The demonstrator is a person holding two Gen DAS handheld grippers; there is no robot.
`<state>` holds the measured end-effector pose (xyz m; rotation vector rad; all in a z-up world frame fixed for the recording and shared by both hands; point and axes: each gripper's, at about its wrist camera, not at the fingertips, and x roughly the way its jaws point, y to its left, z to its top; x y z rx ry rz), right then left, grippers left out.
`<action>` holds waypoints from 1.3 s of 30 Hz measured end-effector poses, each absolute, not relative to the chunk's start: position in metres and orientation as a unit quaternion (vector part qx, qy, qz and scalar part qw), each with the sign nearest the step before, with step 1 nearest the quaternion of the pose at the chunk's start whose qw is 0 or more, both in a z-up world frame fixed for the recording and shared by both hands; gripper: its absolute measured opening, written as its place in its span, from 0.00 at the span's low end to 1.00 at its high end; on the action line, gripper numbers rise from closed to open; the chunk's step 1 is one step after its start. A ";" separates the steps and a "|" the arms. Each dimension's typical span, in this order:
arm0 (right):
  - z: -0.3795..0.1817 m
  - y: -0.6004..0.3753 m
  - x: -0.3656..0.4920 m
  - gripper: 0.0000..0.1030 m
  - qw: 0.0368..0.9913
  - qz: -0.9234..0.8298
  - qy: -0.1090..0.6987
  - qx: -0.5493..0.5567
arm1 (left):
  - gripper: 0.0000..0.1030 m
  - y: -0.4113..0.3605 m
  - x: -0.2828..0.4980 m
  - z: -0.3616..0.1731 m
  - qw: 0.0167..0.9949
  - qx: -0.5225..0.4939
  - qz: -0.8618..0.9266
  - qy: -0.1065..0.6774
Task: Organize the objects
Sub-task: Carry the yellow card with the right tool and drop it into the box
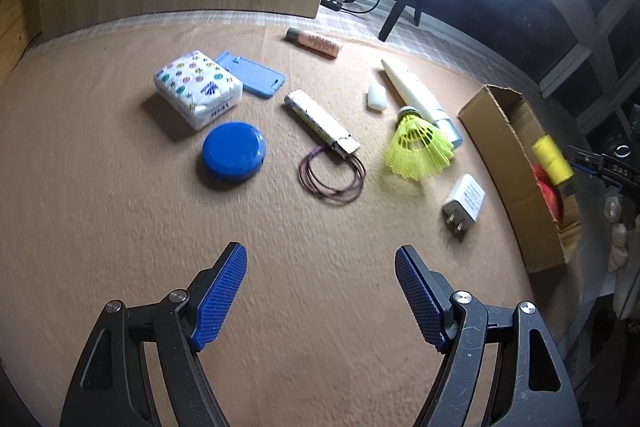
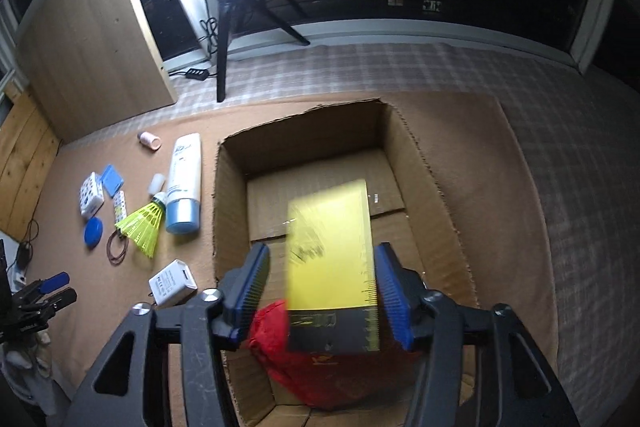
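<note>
over the open cardboard box [image 2: 400,147] the right gripper [image 2: 320,291] points down, and a yellow box with a black end [image 2: 330,247] is between its blue pads. its picture is blurred. the jaws stand a little wider than it, with a gap on the left side, so i judge they are not pressing it and it is released into the box. whether the right pad touches it i cannot tell. it looks like a stiff, light carton with flat smooth sides; the two long faces are the good place to hold it.

inside the cardboard box, under the yellow box, lies a red soft thing [image 2: 304,367], maybe a bag or cloth. the rest of the floor of the box is bare.

the left gripper [image 1: 320,291] hangs above the brown mat [image 1: 120,227] with jaws wide and nothing between them. on the mat wait a yellow shuttlecock [image 1: 416,147], a white charger plug [image 1: 464,203], a blue round lid [image 1: 234,157], a tissue pack [image 1: 198,87], thin wire rings [image 1: 332,173] and a white tube with blue cap [image 2: 184,187]. the shuttlecock is very light and its skirt bends easily, so i would take it at the cork head. the rings are thin and flat, hard to pinch.
</note>
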<state>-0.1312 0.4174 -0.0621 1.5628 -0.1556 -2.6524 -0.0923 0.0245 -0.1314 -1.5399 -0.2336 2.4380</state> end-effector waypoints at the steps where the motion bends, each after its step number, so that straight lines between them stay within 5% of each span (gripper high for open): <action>1: -0.061 0.418 -0.130 0.58 0.025 -0.863 -0.044 0.503 | 0.77 0.024 -0.096 -0.132 0.122 -0.528 0.837 -0.077; 11: -0.047 0.411 -0.113 0.62 0.029 -0.872 -0.069 0.485 | 0.67 0.034 -0.131 -0.142 0.122 -0.536 0.834 -0.053; 25: -0.044 0.337 -0.078 0.62 0.120 -0.862 -0.101 0.483 | 0.27 0.057 -0.183 -0.163 0.124 -0.555 0.823 -0.010; 39: -0.063 0.294 -0.082 0.62 0.164 -0.842 -0.106 0.503 | 0.19 0.065 -0.181 -0.177 0.141 -0.568 0.810 0.033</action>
